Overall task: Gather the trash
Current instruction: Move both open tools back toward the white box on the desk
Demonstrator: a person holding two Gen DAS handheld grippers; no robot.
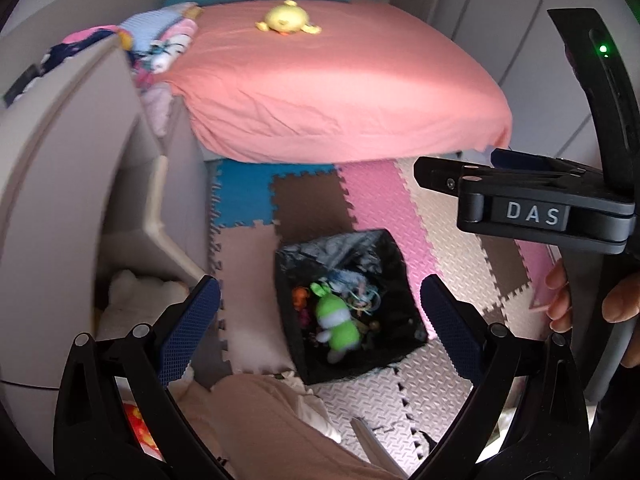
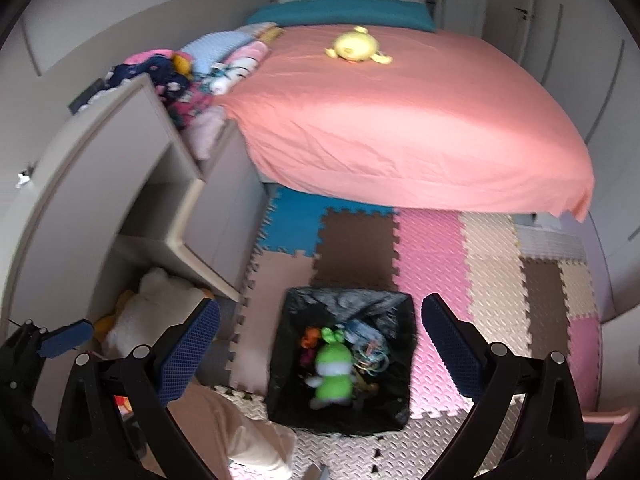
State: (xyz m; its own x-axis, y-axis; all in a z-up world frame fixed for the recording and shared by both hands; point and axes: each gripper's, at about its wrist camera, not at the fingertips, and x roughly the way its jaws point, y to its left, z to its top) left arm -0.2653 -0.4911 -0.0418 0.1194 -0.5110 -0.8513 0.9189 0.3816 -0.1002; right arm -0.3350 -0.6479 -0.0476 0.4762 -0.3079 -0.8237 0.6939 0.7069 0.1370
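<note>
A square bin lined with a black bag (image 1: 394,270) (image 2: 404,340) stands on the foam floor mats. Inside lie a green plush toy (image 1: 336,320) (image 2: 334,376), something orange and a tangle of bluish scraps. My left gripper (image 1: 320,280) hangs open above the bin, nothing between its blue pads. My right gripper (image 2: 320,302) is also open and empty over the bin. In the left wrist view the right gripper's black body with its DAS label (image 1: 532,214) shows at the right. One blue pad (image 2: 66,340) of the left gripper shows at the left edge of the right wrist view.
A bed with a pink sheet (image 1: 340,92) and a yellow plush (image 1: 286,20) lies beyond the bin. A grey shelf unit (image 1: 60,180) with a white plush (image 1: 132,292) stands left. A person's beige trouser leg (image 1: 260,420) is in front of the bin.
</note>
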